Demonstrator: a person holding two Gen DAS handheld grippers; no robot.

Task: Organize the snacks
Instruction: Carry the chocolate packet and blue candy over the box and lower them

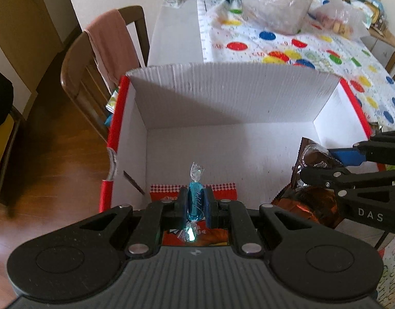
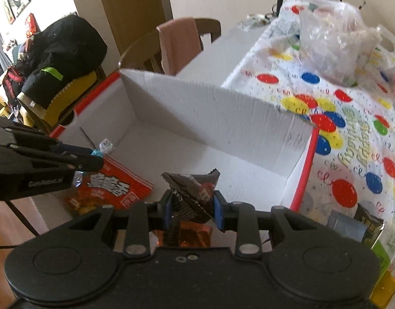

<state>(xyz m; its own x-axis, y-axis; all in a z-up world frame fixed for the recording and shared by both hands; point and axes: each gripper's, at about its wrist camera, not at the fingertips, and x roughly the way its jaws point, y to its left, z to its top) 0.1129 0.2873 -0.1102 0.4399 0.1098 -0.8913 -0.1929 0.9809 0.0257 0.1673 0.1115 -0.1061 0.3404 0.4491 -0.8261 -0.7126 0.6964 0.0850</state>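
My left gripper (image 1: pixel 195 202) is shut on a blue foil-wrapped candy (image 1: pixel 195 200) with clear twisted ends, held over the near left of a white cardboard box (image 1: pixel 223 95) with red edges. In the right wrist view the same gripper (image 2: pixel 99 161) comes in from the left with the candy (image 2: pixel 104 148) at its tip. My right gripper (image 2: pixel 192 203) is shut on a dark brown snack packet (image 2: pixel 195 188), above the box's near right part. That packet (image 1: pixel 313 157) and the right gripper (image 1: pixel 323 163) show at the right of the left wrist view. A red snack bag (image 2: pixel 112 188) lies on the box floor.
The box stands on a table with a spotted party tablecloth (image 2: pixel 352 128). Clear plastic bags (image 2: pixel 334 41) of food lie at the far end. A wooden chair (image 1: pixel 99 59) with a pink cloth stands left of the table. A shiny orange packet (image 1: pixel 308 206) lies under the right gripper.
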